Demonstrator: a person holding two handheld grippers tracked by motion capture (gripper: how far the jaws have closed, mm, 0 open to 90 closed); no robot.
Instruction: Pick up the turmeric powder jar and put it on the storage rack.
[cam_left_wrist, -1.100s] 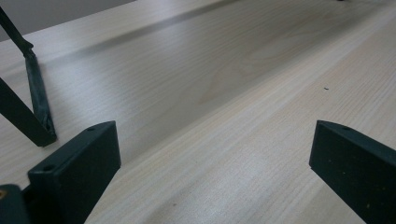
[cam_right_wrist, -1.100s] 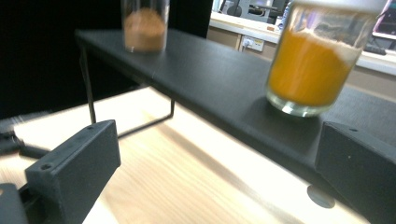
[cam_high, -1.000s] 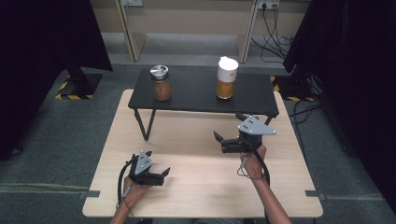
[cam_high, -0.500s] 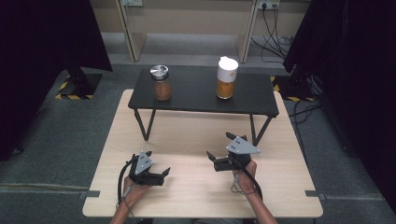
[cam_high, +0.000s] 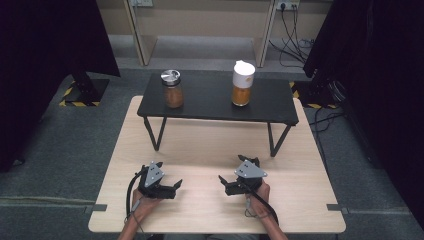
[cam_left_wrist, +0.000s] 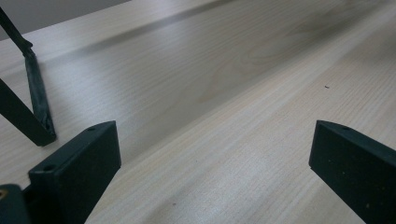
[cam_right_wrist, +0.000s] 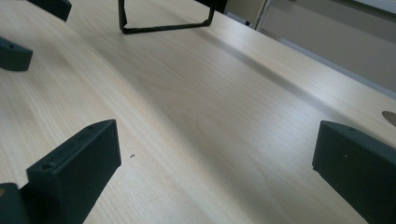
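My left gripper (cam_high: 175, 189) rests low over the front left of the light wooden table (cam_high: 200, 145), jaws wide open and pointing right, nothing between them. The right gripper (cam_high: 224, 185) sits opposite it, jaws open and pointing left, also empty. The two face each other across a short gap. In the left gripper view the open left gripper (cam_left_wrist: 215, 158) frames bare wood. In the right gripper view the right gripper (cam_right_wrist: 215, 158) does the same, and the left gripper's fingertips (cam_right_wrist: 14, 53) show at the upper left.
A low black table (cam_high: 210, 107) stands on the far half of the wooden table. On it are a glass jar with a metal lid (cam_high: 172, 90) and a white-lidded container of orange contents (cam_high: 242, 84). Its legs (cam_left_wrist: 35, 100) (cam_right_wrist: 163, 25) stand ahead of the grippers.
The right gripper has come back from near the black table's right leg, down and to the left, ending opposite the left gripper. The left gripper has stayed put.
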